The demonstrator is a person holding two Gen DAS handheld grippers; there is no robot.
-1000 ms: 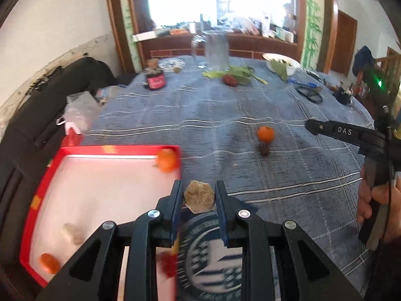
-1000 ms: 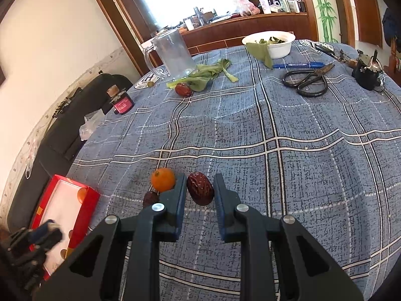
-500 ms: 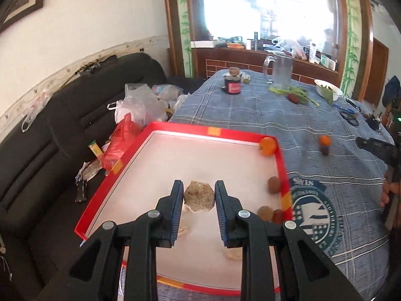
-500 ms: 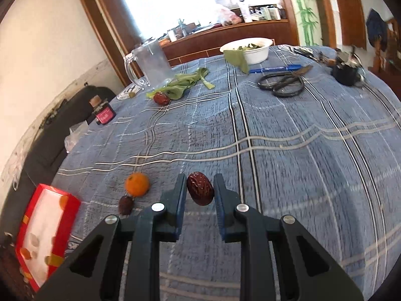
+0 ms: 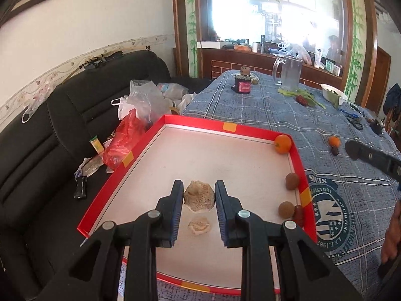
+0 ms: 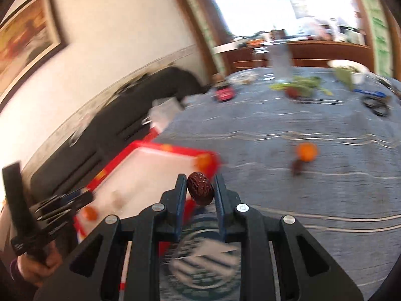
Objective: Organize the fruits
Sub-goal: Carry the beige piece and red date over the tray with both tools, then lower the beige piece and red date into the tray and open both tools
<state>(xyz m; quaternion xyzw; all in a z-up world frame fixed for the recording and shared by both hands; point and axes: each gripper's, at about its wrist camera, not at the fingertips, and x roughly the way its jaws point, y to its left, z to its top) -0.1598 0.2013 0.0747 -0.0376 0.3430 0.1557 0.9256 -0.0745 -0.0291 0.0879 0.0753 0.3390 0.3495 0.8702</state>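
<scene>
Red tray (image 5: 253,132) directly under left gripper (image 5: 199,195) clamping tan walnut (image 5: 199,195) | right gripper (image 6: 200,188) clamping date (image 6: 200,188), tray ahead-left

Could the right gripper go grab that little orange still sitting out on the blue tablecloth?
Probably not yet. The right gripper is already shut on a dark red date, so it has no room. The orange lies in the open with only a small dark fruit beside it.
</scene>
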